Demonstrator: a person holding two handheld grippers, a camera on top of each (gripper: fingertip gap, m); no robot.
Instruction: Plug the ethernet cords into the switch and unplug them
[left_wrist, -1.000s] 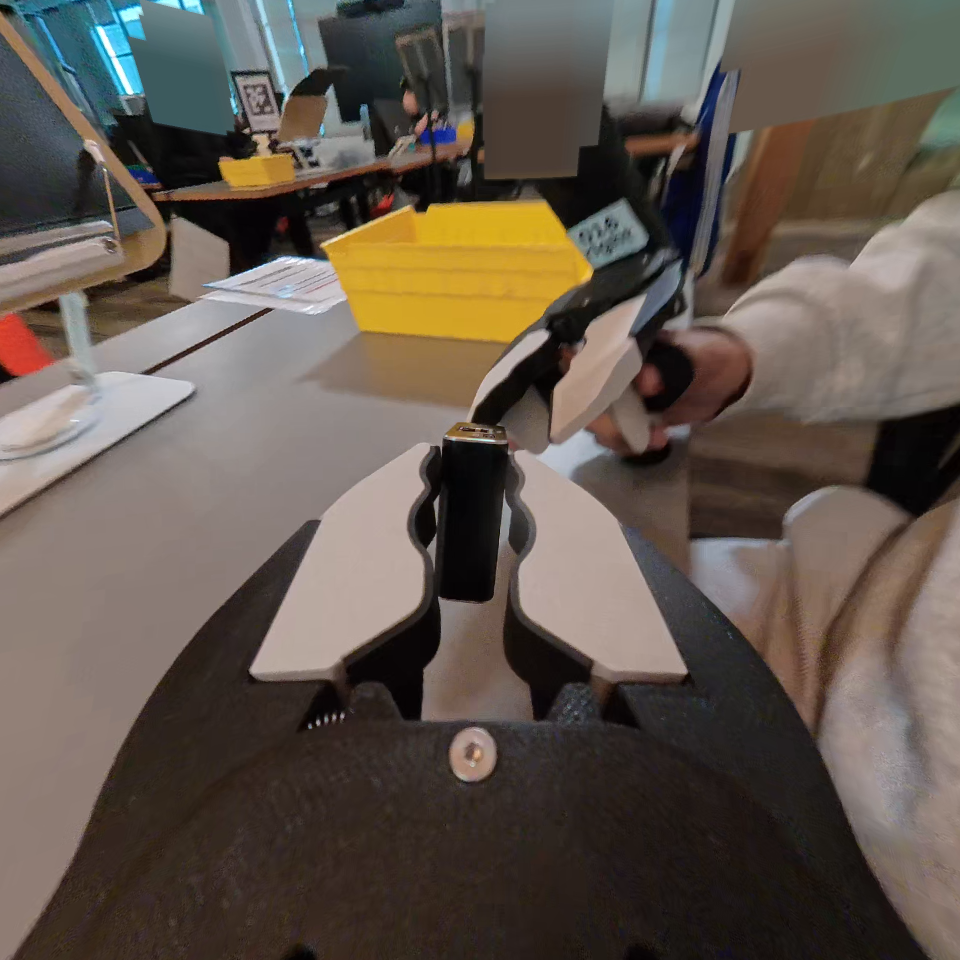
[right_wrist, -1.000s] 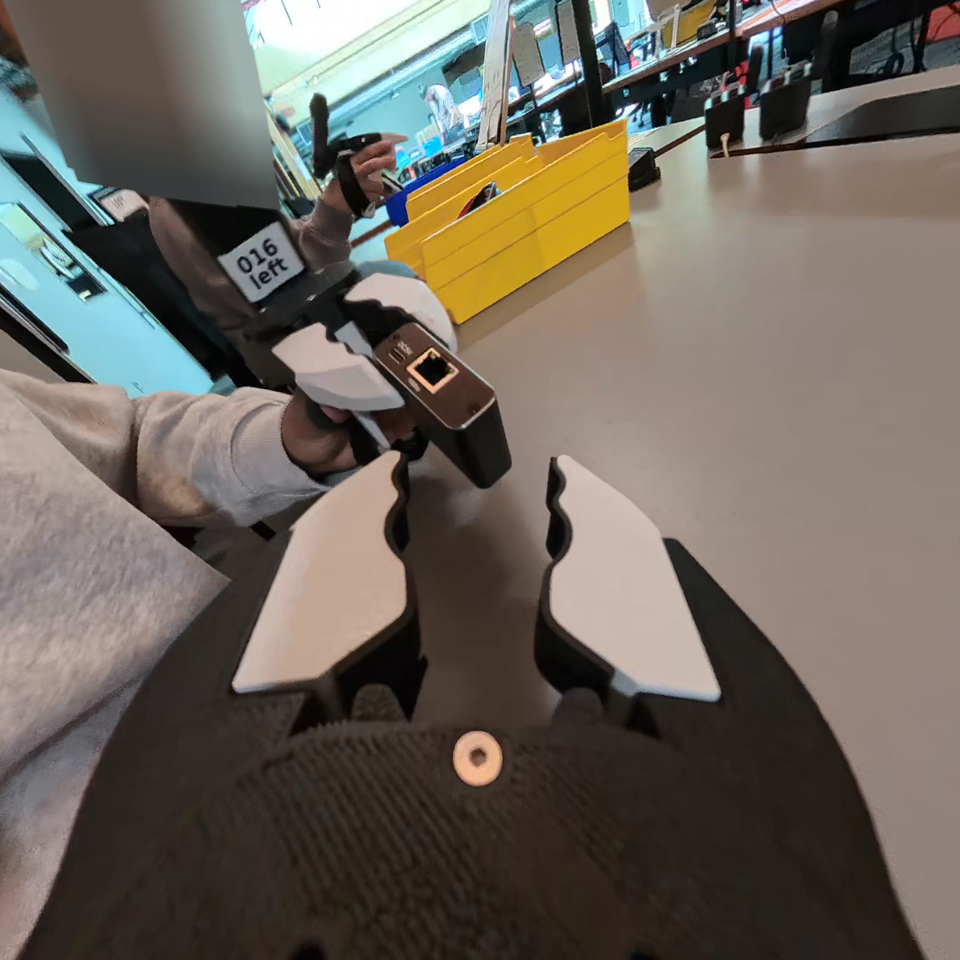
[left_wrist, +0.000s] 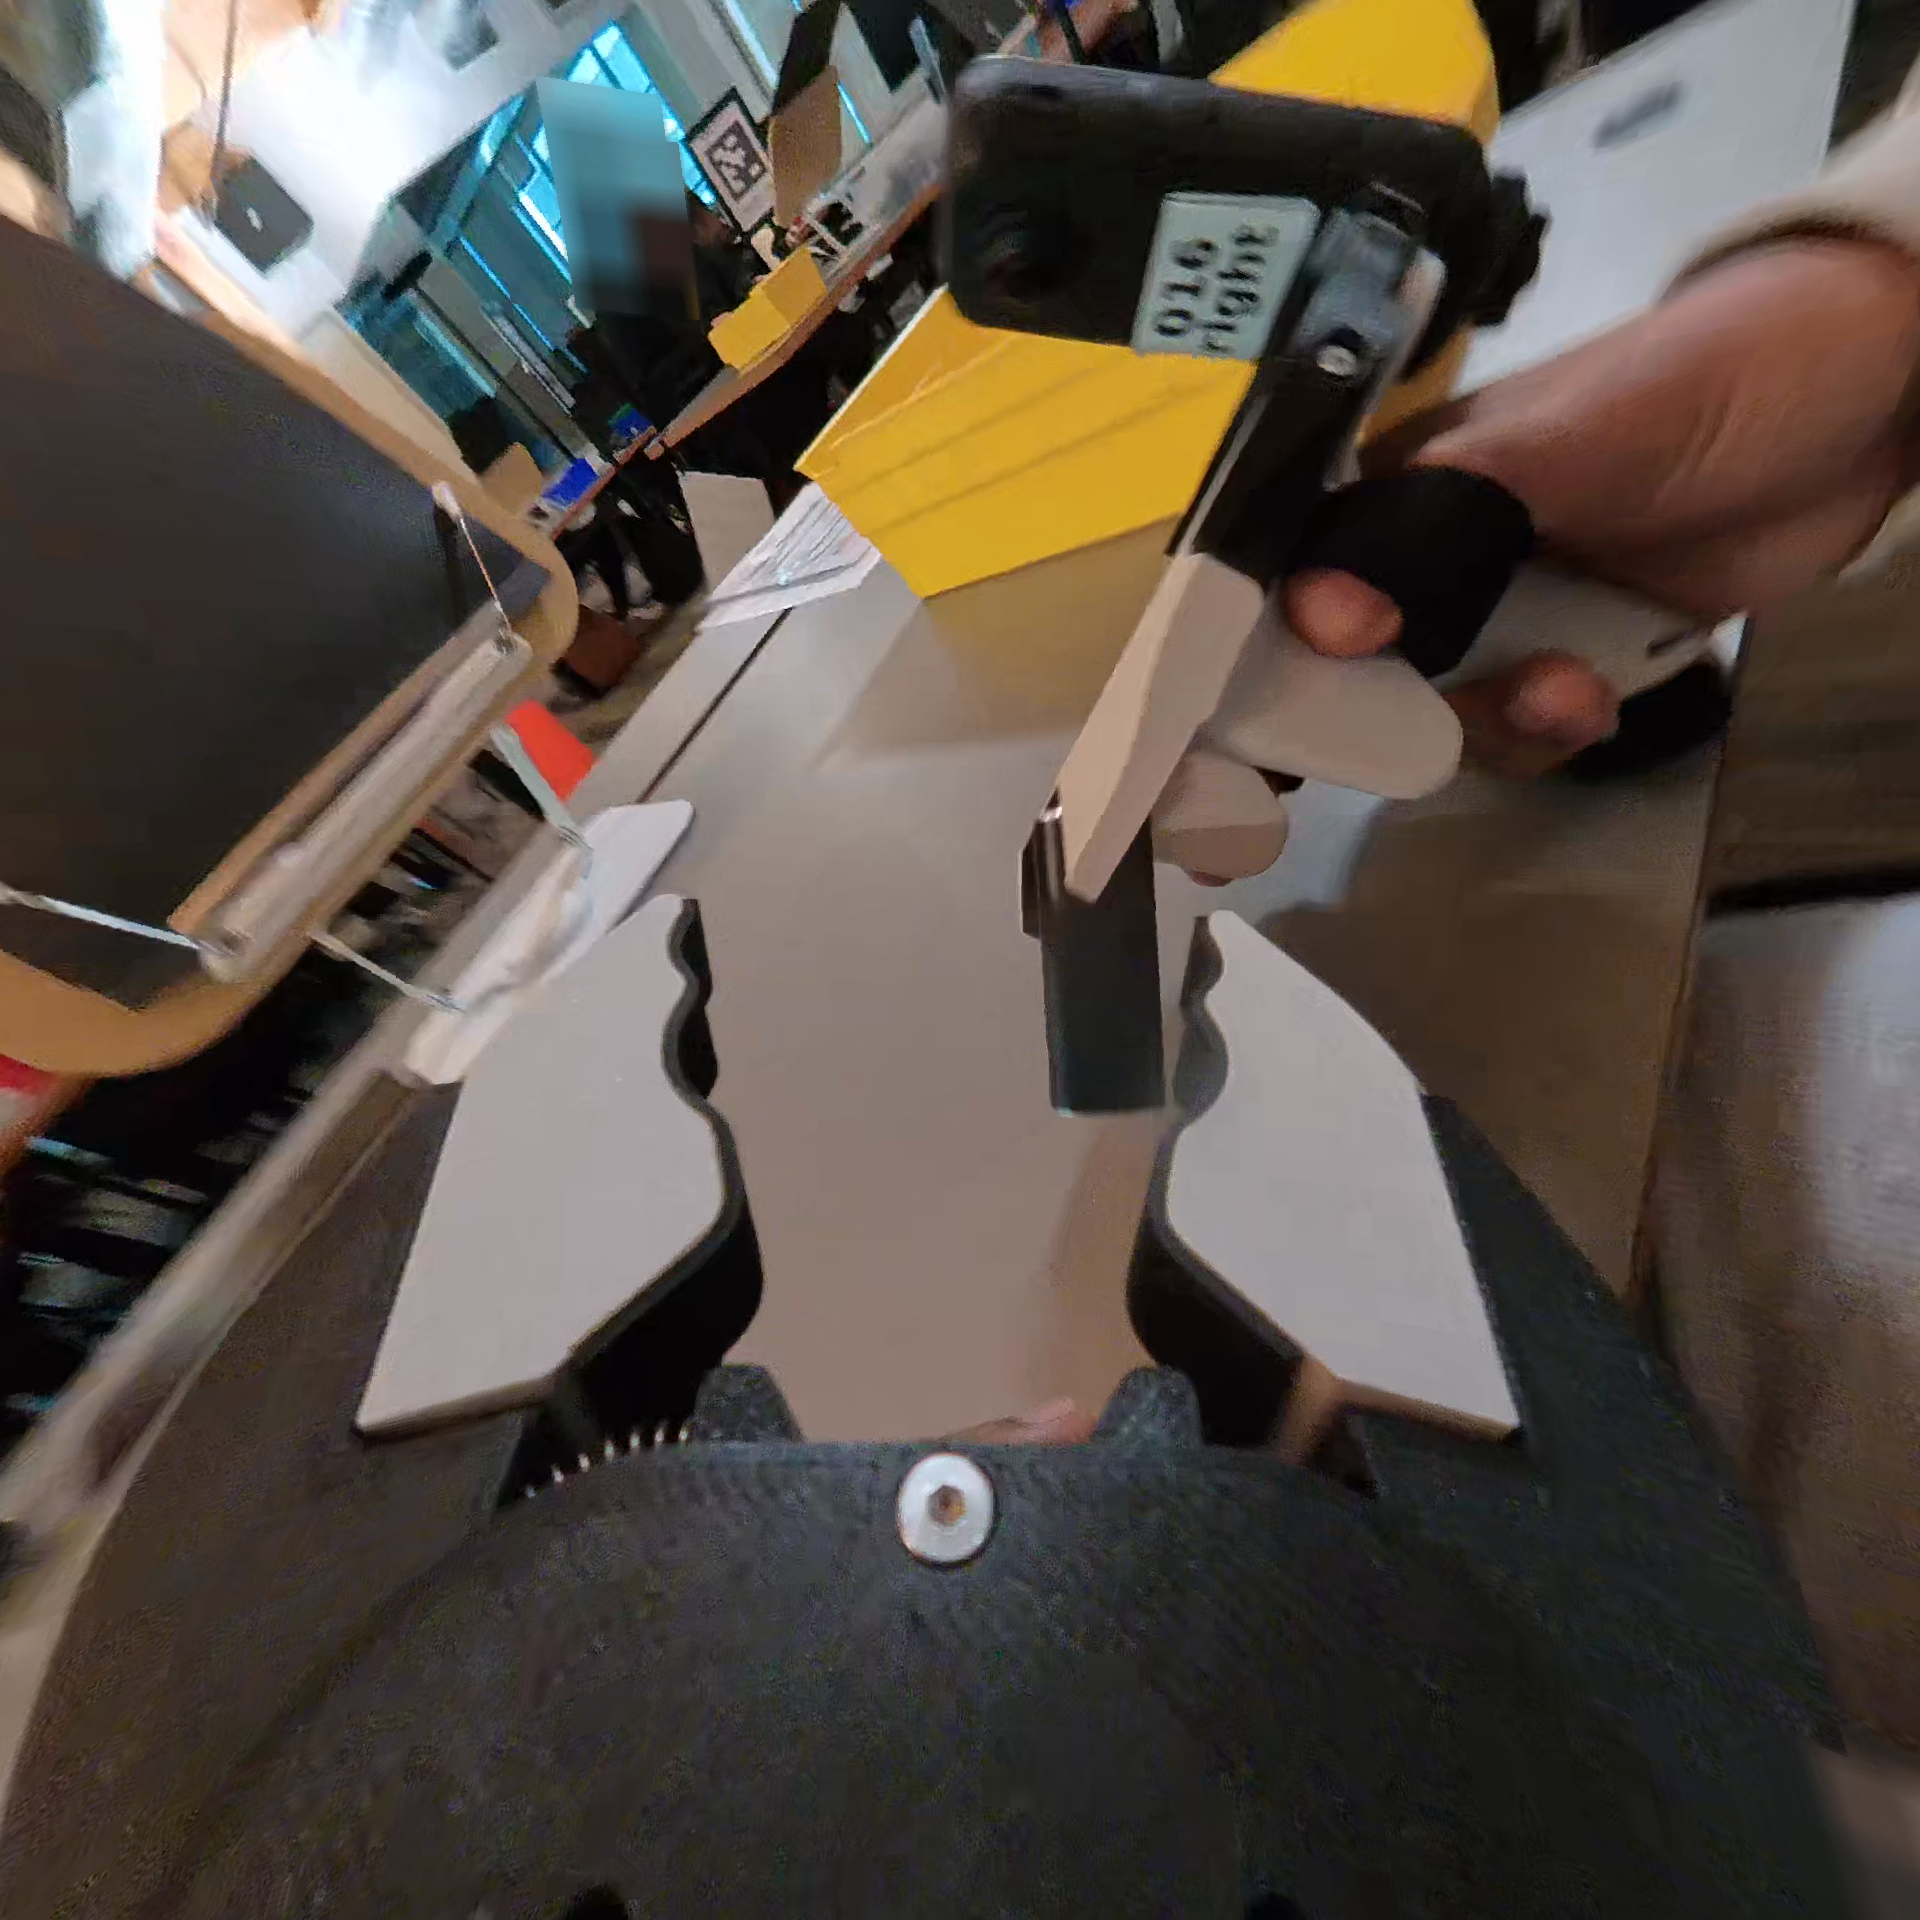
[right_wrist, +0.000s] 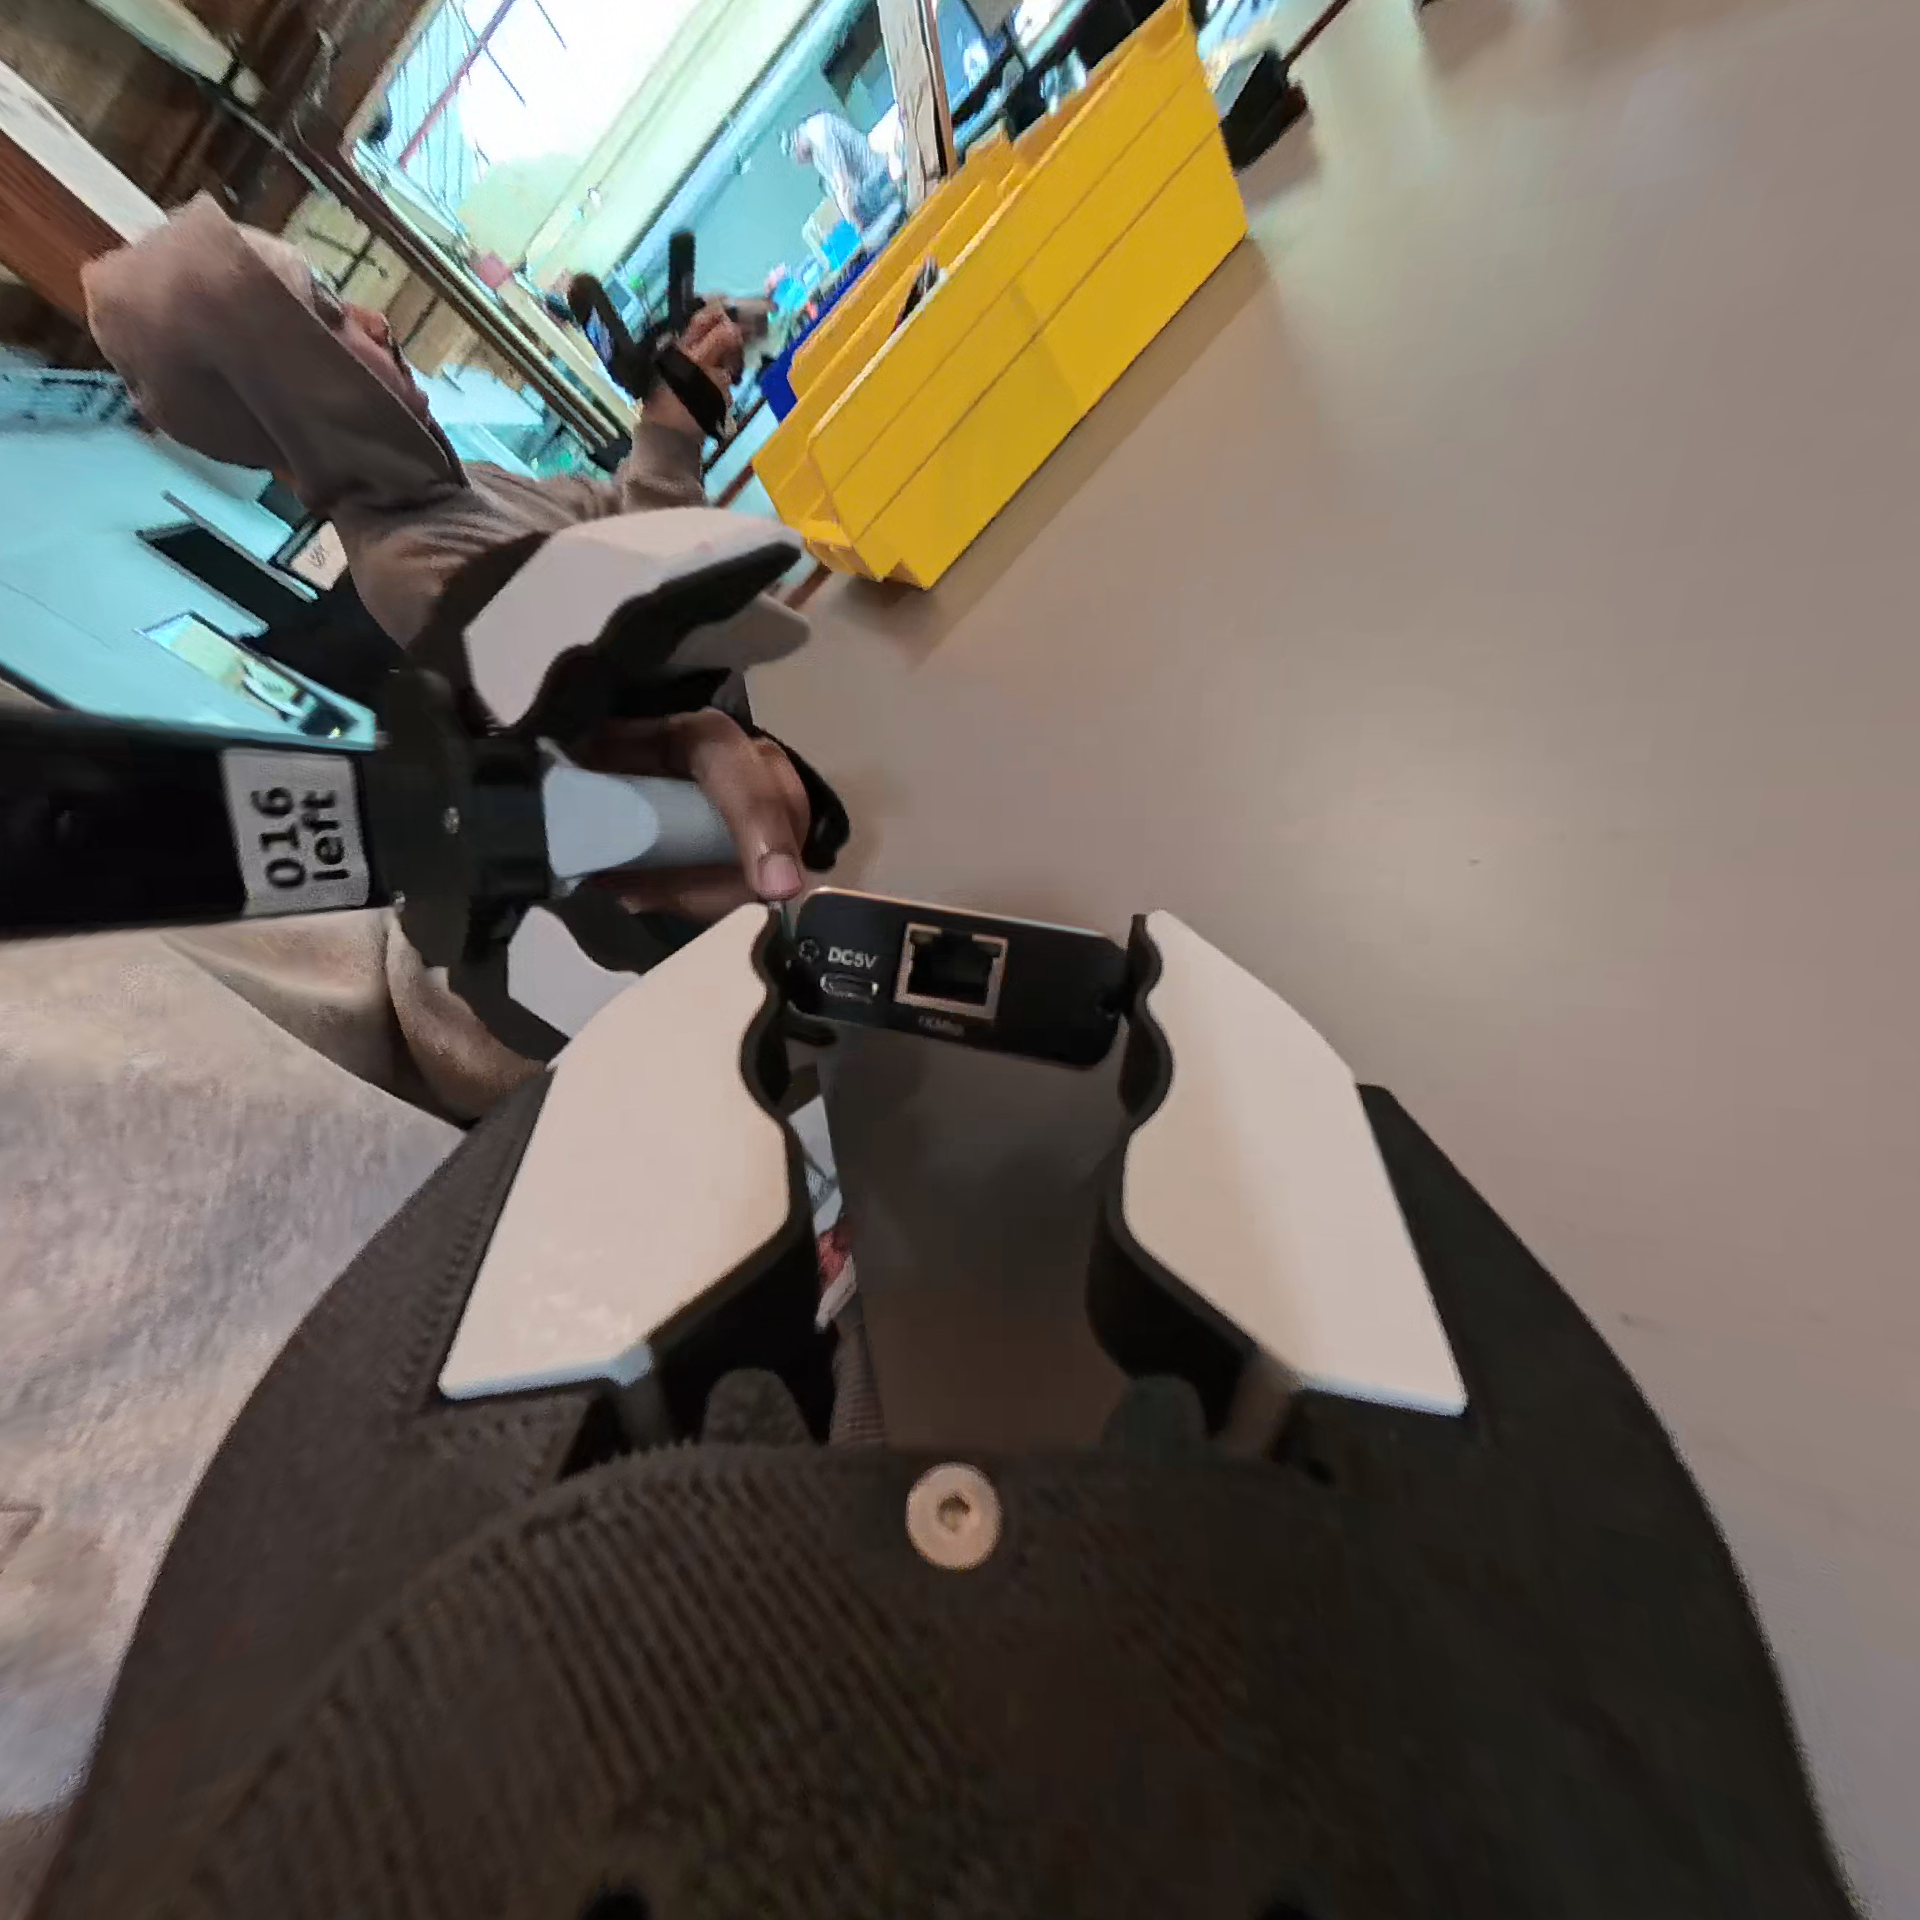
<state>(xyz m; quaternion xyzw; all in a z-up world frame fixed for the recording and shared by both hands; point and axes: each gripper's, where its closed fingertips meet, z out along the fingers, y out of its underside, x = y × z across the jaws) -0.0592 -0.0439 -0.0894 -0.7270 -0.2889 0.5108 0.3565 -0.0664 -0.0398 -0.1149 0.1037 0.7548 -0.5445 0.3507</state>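
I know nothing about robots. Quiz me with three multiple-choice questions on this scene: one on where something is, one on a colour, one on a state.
1. What holds the small black switch?
A. the left gripper
B. the right gripper
C. nothing, it lies on the table

2. What colour are the stacked bins on the table?
A. yellow
B. green
C. red

3. What state is the switch's square network port in?
A. a cord is plugged in
B. empty
C. taped over

Answers:
1 B: the switch sits clamped between the right gripper's two fingers, while the left gripper is wide open.
2 A: both views show the bins bright yellow.
3 B: the right wrist view looks straight into the port, with no cord in it.
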